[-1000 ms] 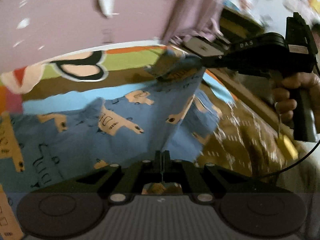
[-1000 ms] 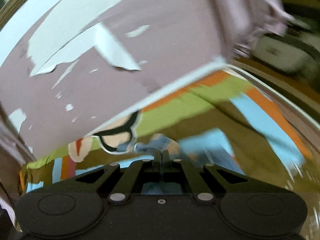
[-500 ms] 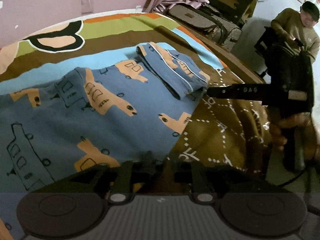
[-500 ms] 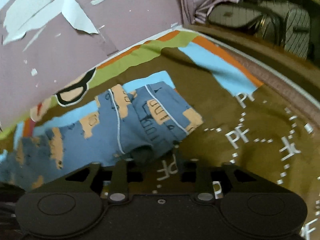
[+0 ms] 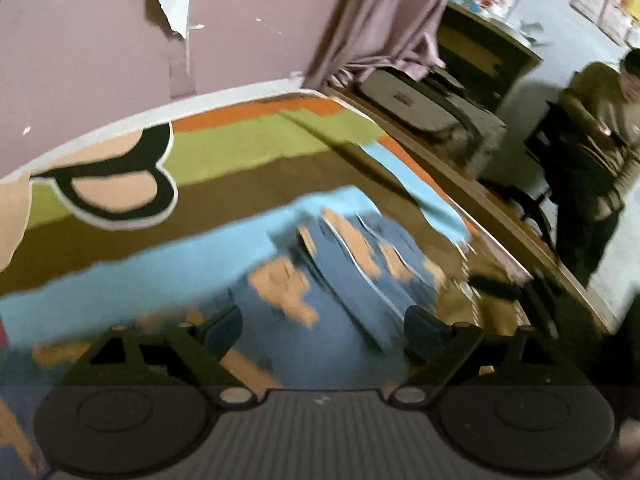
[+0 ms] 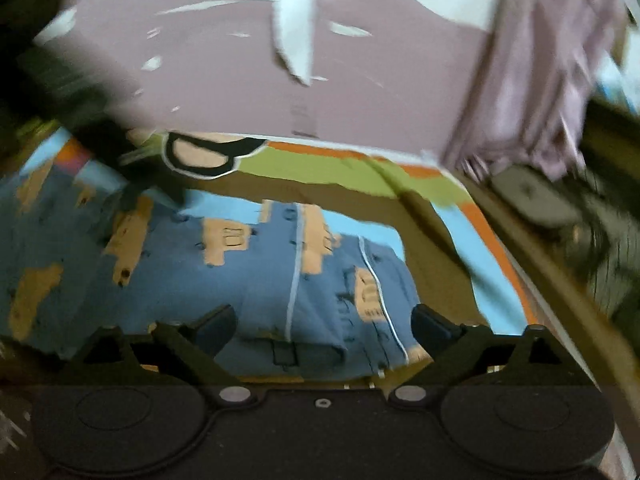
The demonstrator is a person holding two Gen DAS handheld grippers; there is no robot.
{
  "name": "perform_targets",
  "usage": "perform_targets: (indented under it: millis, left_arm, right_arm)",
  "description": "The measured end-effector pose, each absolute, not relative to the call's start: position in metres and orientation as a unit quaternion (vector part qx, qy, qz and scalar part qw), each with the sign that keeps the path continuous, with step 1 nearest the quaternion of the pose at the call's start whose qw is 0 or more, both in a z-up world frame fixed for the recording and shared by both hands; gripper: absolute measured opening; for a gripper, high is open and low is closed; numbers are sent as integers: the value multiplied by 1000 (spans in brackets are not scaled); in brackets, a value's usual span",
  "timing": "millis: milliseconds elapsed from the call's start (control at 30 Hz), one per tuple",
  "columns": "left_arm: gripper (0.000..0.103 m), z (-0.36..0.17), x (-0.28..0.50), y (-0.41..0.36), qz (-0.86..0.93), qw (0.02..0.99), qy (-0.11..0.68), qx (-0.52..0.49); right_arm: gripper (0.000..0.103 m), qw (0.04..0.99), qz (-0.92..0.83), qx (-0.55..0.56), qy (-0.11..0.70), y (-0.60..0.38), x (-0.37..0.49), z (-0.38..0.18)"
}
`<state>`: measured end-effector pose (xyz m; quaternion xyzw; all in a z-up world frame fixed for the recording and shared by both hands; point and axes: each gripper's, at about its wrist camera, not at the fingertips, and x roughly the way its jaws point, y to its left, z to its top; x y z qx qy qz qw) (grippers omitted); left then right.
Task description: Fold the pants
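The blue pants point(image 5: 352, 276) with tan vehicle prints lie on the bed, with one end folded over into a layered stack. They also show in the right wrist view point(image 6: 280, 280). My left gripper point(image 5: 322, 326) is open and empty just above the blue cloth. My right gripper point(image 6: 322, 322) is open and empty over the near edge of the folded part. Both views are blurred by motion. The dark shape at upper left of the right wrist view point(image 6: 92, 128) seems to be the other gripper.
The bed cover point(image 5: 248, 152) has brown, green, orange and light blue stripes. A mauve wall point(image 5: 100, 52) with peeling paint stands behind it. A curtain point(image 5: 384, 12), bags point(image 5: 424, 108) and a seated person point(image 5: 600, 120) are to the right, past the bed's edge point(image 5: 520, 232).
One second ago both grippers were shut on the pants and held them up. They let go, and the jaws now stand wide open above the folded pants.
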<state>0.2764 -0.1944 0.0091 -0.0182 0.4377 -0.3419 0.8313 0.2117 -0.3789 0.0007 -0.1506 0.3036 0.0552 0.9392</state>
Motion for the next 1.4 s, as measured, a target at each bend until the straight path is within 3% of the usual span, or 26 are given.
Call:
perform_targets:
  millis: [133,233,367,567,700,833,900,1000,1400]
  left_arm:
    - [91,3,307,-216,-339,837,428,-26]
    - [91,-6,319,-228,-342,839,422,-22]
    - [78,-19,328,-238,-341,837,426,-29]
    - [45,-28,336,-243,-345,831,434,-52]
    - [21,-30,342,-249,-337,827,447,-46]
    - [17,-30,346,-251,-335,822,458,-50]
    - [16,-27,346,-254,-334,820,462,-47]
    - [15,-20,347,-258,-329,817,471,-48]
    - [15,-1,356,-304,-340,790,507,-61]
  right_arm:
    - [93,927,69,-215,299,-362,213,-12]
    - [85,923,70,-240,292,-357,212,-17]
    - [71,921,80,-241,296,-357,214,-20]
    - [47,914,105,-255,297,-348,213,-24]
    - [42,910,111,-259,304,-344,216,-27]
    - [34,911,108,-248,312,-345,217,-29]
    - [17,913,105,-241,313,-347,218,-28]
    - [2,920,95,-223,308,-353,216,-23]
    - [1,951,-5,-26,308,-422,227,-1]
